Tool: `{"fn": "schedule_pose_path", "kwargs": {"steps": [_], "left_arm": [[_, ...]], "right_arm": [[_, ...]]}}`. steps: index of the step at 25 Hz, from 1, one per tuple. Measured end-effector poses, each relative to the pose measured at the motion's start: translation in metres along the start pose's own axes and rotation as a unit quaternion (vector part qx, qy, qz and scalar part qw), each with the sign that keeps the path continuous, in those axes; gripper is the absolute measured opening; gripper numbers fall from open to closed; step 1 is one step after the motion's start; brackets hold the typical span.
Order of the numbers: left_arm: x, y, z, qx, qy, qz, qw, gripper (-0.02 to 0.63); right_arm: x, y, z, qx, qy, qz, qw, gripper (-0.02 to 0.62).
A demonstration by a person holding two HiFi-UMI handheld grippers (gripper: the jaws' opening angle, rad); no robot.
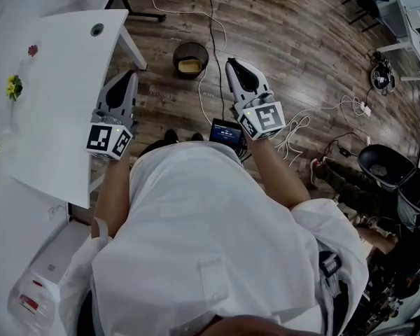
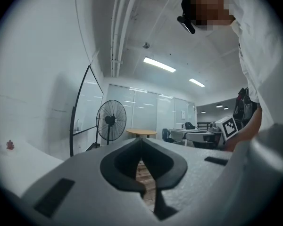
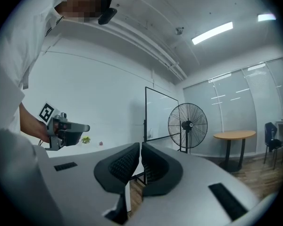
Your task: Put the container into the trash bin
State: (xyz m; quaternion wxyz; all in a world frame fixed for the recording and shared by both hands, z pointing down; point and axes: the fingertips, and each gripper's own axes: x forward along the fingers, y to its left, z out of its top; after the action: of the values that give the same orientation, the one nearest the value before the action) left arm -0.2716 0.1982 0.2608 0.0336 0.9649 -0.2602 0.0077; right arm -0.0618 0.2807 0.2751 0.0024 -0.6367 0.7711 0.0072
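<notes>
A person in a white shirt (image 1: 210, 243) fills the lower middle of the frame, holding a grey left gripper (image 1: 131, 74) and a grey right gripper (image 1: 232, 64) forward, each with a marker cube at its rear. Between their tips, at upper centre, a round dark trash bin (image 1: 178, 51) stands on the dark wooden plank floor (image 1: 301, 40) with a pale yellow container (image 1: 190, 66) inside it. A white table (image 1: 63, 82) occupies the upper left, its edge just beside the left gripper. White cables (image 1: 301, 121) trail across the floor at right, near a black chair (image 1: 388, 166).

White table (image 1: 63, 103) bears what look like flowers (image 1: 12, 87); cables (image 1: 292, 133) nearby.
</notes>
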Motion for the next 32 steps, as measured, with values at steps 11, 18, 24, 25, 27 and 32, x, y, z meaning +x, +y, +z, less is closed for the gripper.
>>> {"fn": "schedule_pose_path", "kwargs": {"steps": [11,18,24,25,27,32], "left_arm": [[0.009,-0.023,-0.014,0.018,0.006,0.014,0.9997,0.009],[0.004,-0.037,-0.01,0.022,0.002,0.017,0.9996,0.009],[0.002,-0.049,-0.011,0.018,-0.001,0.009,0.9998,0.009],[0.002,-0.051,-0.01,0.02,-0.003,0.006,0.9998,0.009],[0.004,-0.058,-0.008,0.025,-0.004,0.001,0.9997,0.011],[0.006,-0.07,-0.014,0.025,0.004,0.001,0.9997,0.011]], "right_arm": [[-0.03,-0.023,-0.01,0.004,-0.004,-0.006,1.0,0.037],[-0.045,-0.027,-0.018,0.009,-0.001,-0.01,1.0,0.037],[-0.055,-0.029,-0.022,0.011,-0.004,-0.017,1.0,0.037],[-0.058,-0.03,-0.023,0.012,-0.005,-0.019,1.0,0.037],[-0.065,-0.034,-0.026,0.013,-0.007,-0.025,1.0,0.037],[-0.077,-0.043,-0.034,0.021,-0.005,-0.037,0.999,0.037]]}}
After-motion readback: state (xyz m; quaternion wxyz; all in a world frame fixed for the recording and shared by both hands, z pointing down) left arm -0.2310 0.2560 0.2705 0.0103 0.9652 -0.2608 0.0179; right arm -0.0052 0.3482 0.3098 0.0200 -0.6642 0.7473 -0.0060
